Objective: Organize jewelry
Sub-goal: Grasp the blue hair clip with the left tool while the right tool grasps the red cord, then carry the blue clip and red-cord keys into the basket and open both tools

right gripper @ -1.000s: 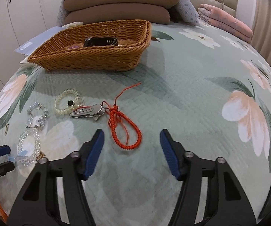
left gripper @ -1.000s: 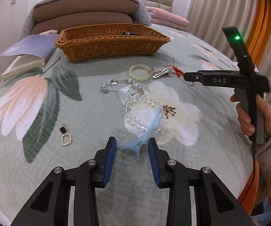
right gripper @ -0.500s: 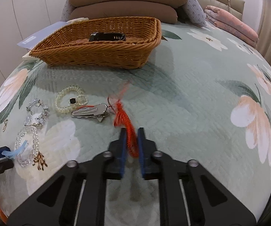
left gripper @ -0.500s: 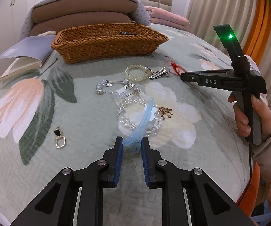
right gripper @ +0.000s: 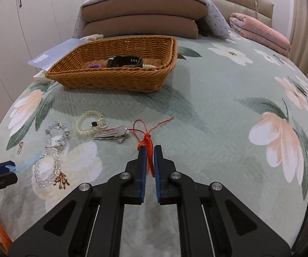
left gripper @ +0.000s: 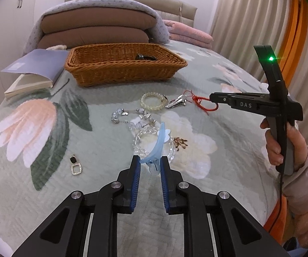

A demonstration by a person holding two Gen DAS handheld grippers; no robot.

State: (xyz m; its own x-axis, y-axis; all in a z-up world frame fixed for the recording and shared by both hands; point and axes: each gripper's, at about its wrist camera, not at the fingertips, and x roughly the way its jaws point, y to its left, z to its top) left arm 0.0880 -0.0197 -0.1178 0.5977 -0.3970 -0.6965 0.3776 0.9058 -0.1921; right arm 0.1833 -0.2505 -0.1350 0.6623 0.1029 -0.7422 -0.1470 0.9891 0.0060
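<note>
both grippers now pinch and lift, where a second ago they were spread: the left gripper [left gripper: 150, 165] raises the pale blue plastic hair clip [left gripper: 157, 150], the right gripper [right gripper: 150, 154] the red braided cord bracelet [right gripper: 147, 144], so both can go to the woven wicker basket [right gripper: 119, 81].

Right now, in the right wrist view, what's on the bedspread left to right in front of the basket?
Left gripper holding the blue hair clip → clear bead bracelet → yellowish bead bracelet → silver clip → red cord, pinched in the right gripper.
</note>
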